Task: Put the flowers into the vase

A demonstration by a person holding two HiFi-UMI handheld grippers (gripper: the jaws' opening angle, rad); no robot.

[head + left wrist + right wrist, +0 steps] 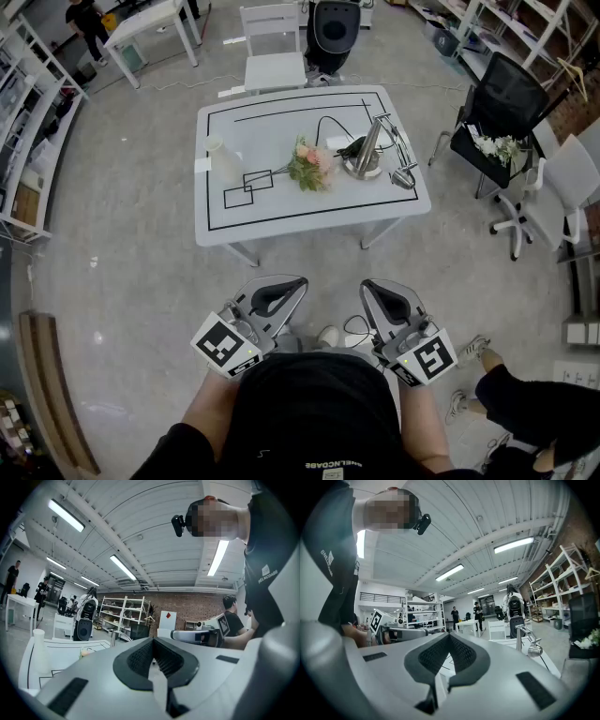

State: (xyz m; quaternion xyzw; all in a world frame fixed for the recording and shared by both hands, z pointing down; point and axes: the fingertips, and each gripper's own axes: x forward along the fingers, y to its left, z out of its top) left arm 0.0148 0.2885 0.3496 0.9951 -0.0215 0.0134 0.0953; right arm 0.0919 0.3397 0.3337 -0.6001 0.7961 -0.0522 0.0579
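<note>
A bunch of pink and green flowers (311, 166) lies on the middle of the white table (281, 211). Left of them on the table stands a white vase (222, 156), which also shows low at the left of the left gripper view as a pale vase (39, 649). My left gripper (285, 289) and right gripper (381, 292) are held side by side close to my body, well short of the table. Both are shut with nothing between their jaws. The gripper views show the same: left gripper (153, 652) and right gripper (449, 651) closed and empty.
A metal stand with a cable (371, 150) is on the table right of the flowers. A white chair (274, 52) and a black device (334, 33) stand behind the table, with a black chair (498, 120) and a white office chair (565, 187) at the right. Another person's legs (525, 394) are at the lower right.
</note>
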